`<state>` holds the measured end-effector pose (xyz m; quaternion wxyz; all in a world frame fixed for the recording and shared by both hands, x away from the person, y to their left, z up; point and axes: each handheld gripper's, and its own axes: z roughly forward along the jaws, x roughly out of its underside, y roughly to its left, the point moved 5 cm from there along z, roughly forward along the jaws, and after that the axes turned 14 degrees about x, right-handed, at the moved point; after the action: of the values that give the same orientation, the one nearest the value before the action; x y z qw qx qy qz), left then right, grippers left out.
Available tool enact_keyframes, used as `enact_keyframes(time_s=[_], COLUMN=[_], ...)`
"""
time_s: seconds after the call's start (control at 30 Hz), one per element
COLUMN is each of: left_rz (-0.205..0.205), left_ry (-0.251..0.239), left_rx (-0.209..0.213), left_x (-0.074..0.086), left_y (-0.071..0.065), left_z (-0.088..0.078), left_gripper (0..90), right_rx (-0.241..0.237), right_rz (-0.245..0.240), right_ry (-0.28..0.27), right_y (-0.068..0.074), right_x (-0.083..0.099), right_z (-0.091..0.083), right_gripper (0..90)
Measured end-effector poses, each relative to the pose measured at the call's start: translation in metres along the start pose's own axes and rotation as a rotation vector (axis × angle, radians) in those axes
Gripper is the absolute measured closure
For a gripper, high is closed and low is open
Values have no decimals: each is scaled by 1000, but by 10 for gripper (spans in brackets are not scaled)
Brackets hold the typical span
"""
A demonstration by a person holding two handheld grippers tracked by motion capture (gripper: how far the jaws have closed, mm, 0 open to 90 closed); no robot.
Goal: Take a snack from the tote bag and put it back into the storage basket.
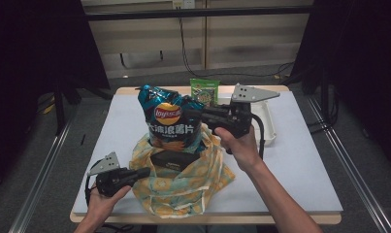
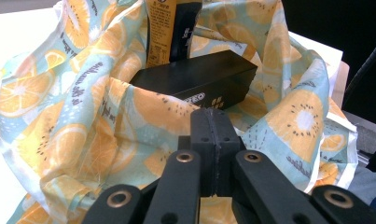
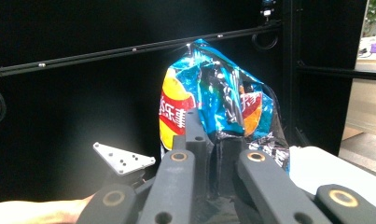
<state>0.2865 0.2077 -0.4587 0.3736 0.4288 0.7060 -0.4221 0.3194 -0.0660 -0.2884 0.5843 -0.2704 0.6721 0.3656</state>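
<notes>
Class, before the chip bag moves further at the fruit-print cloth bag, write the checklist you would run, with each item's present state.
1. Right gripper shut on chip bag: ok.
2. Left gripper pinching cloth bag edge: ok; jaws meet on the fabric.
3. Cloth bag mouth open: ok.
4. Black box inside cloth bag: ok.
5. Room beside the box for the chip bag: cannot tell.
6. Green packet away from the work: ok.

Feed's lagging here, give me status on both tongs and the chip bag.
Left tongs shut on fabric bag rim. Right tongs shut on chip bag, upright above black box. Nothing in the way.
</notes>
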Motion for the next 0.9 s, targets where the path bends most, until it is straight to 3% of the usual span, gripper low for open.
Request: enact_keyframes(time_s=[0.3, 0.63, 0.8, 0.83, 0.9], left_rz=[11, 40, 49, 51, 48], left_ry=[-3, -55, -71, -72, -78], left_rx=[-11, -16, -54, -26, -22], left_x=[-1, -7, -9, -8, -9], left_y=[-2, -6, -12, -11, -10], left_z=[0, -3, -6, -6, -6], left_gripper=[806, 642, 598, 585, 562], right_rx=[23, 66, 87, 89, 97], right_rz=[-2, 11, 1, -1, 4], right_ry=[-7, -49, -60, -59, -60], right_y=[-10, -26, -32, -34, -39], right_x=[-5, -23, -34, -35, -36], right_z=[-19, -45, -53, -55, -59], right_gripper=[872, 872, 872, 872, 872])
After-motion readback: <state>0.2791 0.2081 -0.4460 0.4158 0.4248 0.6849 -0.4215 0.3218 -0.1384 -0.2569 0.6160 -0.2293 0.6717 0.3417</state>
